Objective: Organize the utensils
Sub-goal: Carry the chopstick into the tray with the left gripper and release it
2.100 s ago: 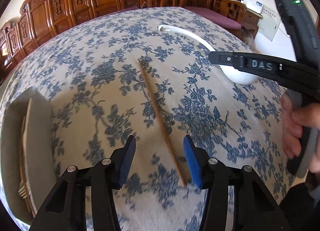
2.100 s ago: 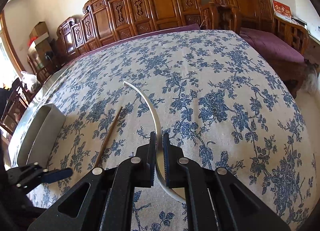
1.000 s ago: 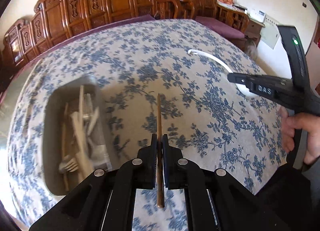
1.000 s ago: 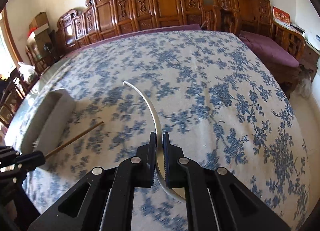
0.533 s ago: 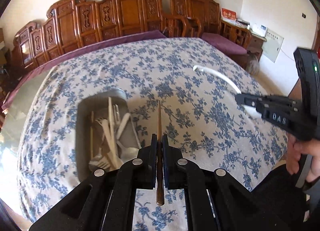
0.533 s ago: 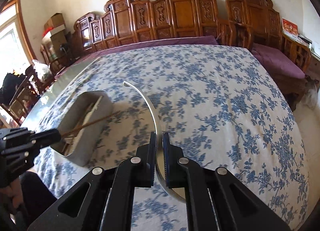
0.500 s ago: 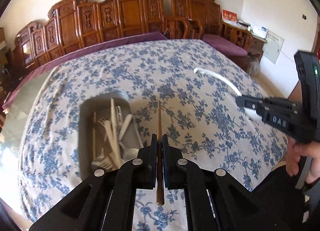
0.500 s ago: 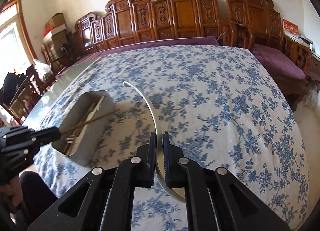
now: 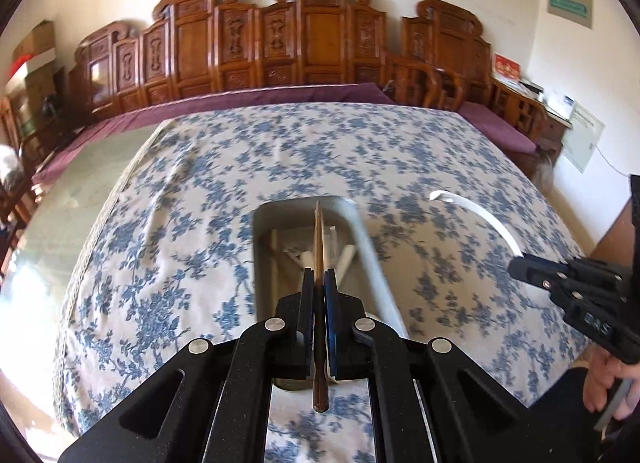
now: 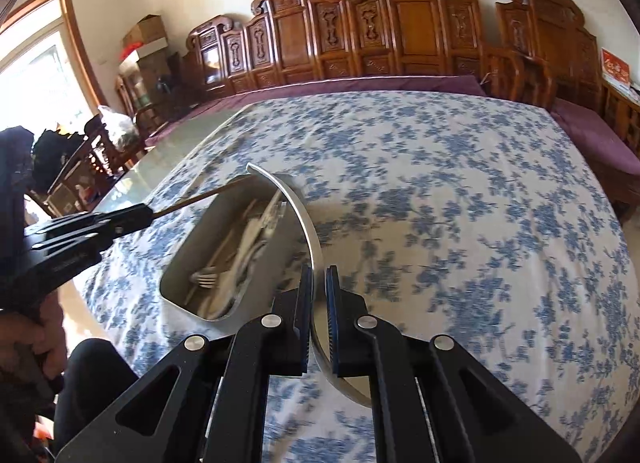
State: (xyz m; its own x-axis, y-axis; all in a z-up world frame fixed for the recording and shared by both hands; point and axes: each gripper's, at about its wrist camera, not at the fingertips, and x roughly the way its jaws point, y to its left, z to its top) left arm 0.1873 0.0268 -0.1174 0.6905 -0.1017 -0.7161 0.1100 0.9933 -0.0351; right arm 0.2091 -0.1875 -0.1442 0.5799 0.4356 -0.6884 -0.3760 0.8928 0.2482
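Hovering directly above the tray (image 9: 362, 231), the left tool (image 9: 319, 283) pinches a chopstick (image 9: 318, 239) lined up with the tray's length, while the right tool (image 10: 318, 283), beside the tray, clamps a white ladle (image 10: 298, 203).

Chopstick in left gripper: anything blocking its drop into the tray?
Nothing visible does. The chopstick, clamped in the left gripper, hangs above the open tray; only utensils lie inside.

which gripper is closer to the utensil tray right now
Left. The left gripper holds a chopstick directly over the tray; the right gripper, holding the ladle, sits beside it.
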